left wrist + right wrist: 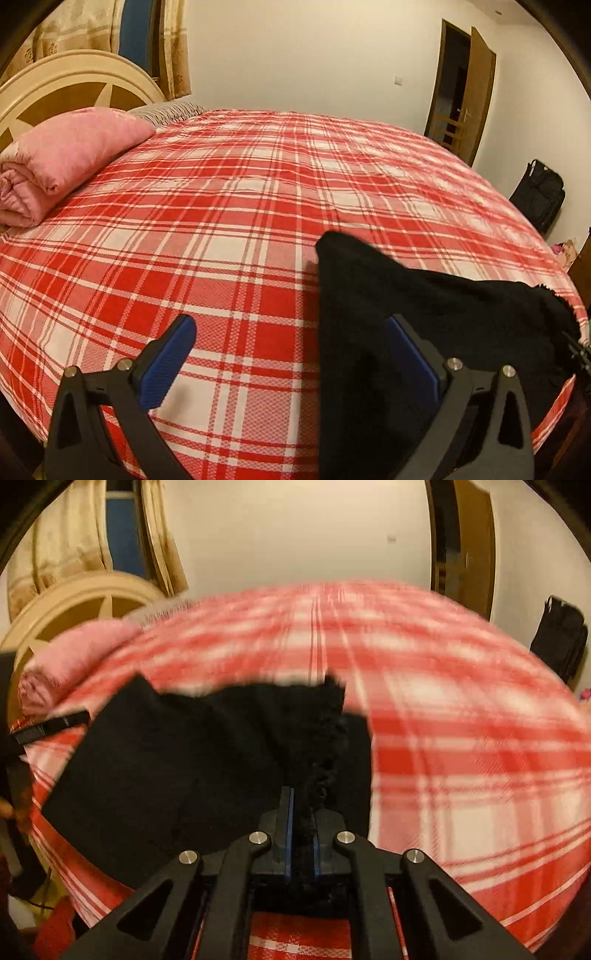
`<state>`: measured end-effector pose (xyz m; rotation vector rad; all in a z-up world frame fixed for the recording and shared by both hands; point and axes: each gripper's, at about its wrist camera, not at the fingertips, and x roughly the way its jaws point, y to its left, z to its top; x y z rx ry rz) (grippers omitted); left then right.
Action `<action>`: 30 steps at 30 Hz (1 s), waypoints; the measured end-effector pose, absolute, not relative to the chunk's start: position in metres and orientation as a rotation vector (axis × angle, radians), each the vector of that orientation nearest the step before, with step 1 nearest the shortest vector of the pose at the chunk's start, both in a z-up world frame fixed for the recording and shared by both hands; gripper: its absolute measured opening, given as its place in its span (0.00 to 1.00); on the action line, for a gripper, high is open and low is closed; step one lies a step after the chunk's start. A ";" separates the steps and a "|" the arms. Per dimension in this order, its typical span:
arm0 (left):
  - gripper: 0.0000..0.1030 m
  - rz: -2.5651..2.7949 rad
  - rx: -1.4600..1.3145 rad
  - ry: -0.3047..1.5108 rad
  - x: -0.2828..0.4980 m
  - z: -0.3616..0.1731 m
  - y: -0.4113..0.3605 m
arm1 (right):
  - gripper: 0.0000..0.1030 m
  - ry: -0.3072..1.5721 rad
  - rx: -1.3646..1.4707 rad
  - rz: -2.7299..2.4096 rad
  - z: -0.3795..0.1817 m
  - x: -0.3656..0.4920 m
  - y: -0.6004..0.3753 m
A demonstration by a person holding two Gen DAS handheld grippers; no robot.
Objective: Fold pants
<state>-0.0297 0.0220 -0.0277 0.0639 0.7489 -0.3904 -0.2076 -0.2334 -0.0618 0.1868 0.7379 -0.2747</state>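
right hand-held gripper (302, 823) | clamped on pants (166, 760) edge | bed (461, 720)

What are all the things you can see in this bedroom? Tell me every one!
pants: one, black, near edge of the bed, pinched by the right tool
bed cover: one, red and white checks, over the whole bed
blanket: one, pink, rolled, by the headboard
headboard: one, cream and brown, far left
curtains: cream, behind the headboard
door: one, brown, open, far right
bag: one, black, on the floor beside the door
left tool: black with blue pads, open, one finger over the pants
right tool: black, shut on the pants
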 end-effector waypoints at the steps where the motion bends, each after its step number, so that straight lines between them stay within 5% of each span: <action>1: 1.00 -0.389 0.076 0.758 -0.029 -0.031 0.018 | 0.12 0.723 0.165 -0.280 -0.066 -0.208 -0.231; 6: 1.00 -0.361 0.140 0.788 -0.027 -0.045 0.005 | 0.23 0.709 0.234 -0.243 -0.054 -0.213 -0.243; 11: 1.00 -0.332 0.165 0.784 -0.023 -0.040 0.008 | 0.63 0.544 0.401 -0.233 -0.016 -0.229 -0.274; 21: 1.00 -0.335 0.174 0.728 0.005 -0.015 -0.028 | 0.61 0.707 0.418 -0.194 -0.052 -0.128 -0.294; 23: 1.00 -0.324 0.169 0.756 0.015 -0.021 -0.035 | 0.34 0.721 0.431 -0.189 -0.056 -0.124 -0.294; 28: 1.00 -0.254 0.147 0.846 0.037 -0.053 -0.039 | 0.13 0.729 0.247 -0.191 -0.044 -0.124 -0.264; 30: 1.00 -0.239 0.095 0.895 0.044 -0.066 -0.031 | 0.13 0.675 0.223 -0.198 -0.030 -0.132 -0.258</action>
